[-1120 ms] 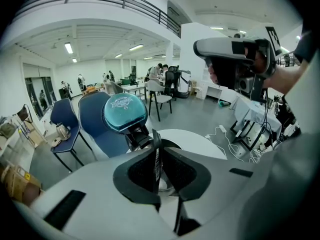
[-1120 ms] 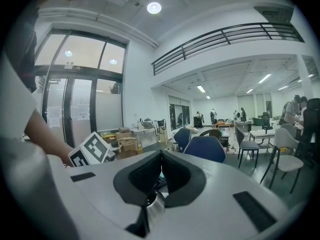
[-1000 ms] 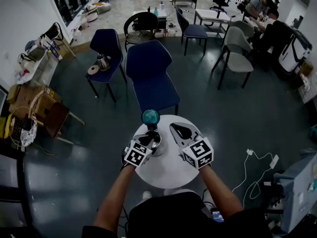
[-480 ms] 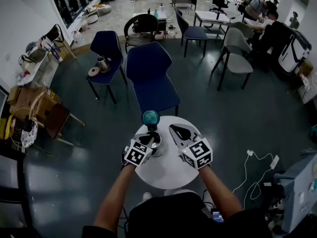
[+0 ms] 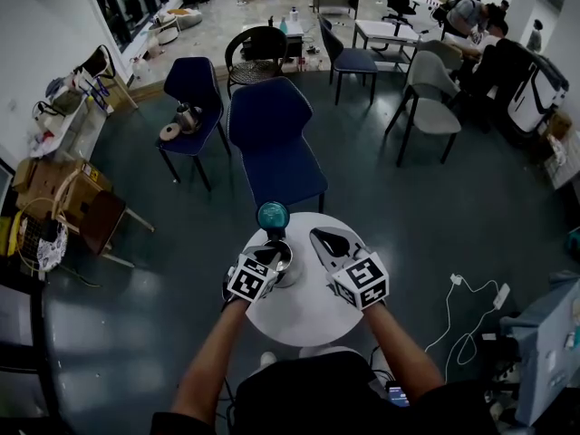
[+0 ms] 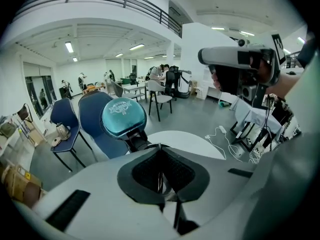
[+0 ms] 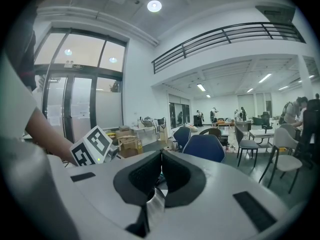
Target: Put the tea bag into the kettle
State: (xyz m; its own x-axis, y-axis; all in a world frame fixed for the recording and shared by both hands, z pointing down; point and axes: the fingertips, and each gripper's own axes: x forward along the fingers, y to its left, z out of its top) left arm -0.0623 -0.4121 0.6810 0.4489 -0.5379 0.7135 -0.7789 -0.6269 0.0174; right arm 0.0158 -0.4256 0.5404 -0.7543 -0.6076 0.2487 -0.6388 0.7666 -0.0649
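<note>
A metal kettle (image 5: 283, 263) stands on the round white table (image 5: 304, 314), and its teal lid (image 5: 273, 216) is tipped up on the far side. My left gripper (image 5: 275, 256) sits over the kettle with its jaws together on a thin metal part of it. The left gripper view shows the teal lid (image 6: 123, 116) just beyond those jaws. My right gripper (image 5: 325, 236) hovers right of the kettle, above the table. It is shut on a silvery tea bag (image 7: 154, 205), which hangs below the jaws in the right gripper view.
A blue chair (image 5: 272, 143) stands right behind the table. Further left, another blue chair (image 5: 192, 89) carries a second kettle. A white cable (image 5: 467, 306) lies on the floor at the right. Boxes and bags line the left wall.
</note>
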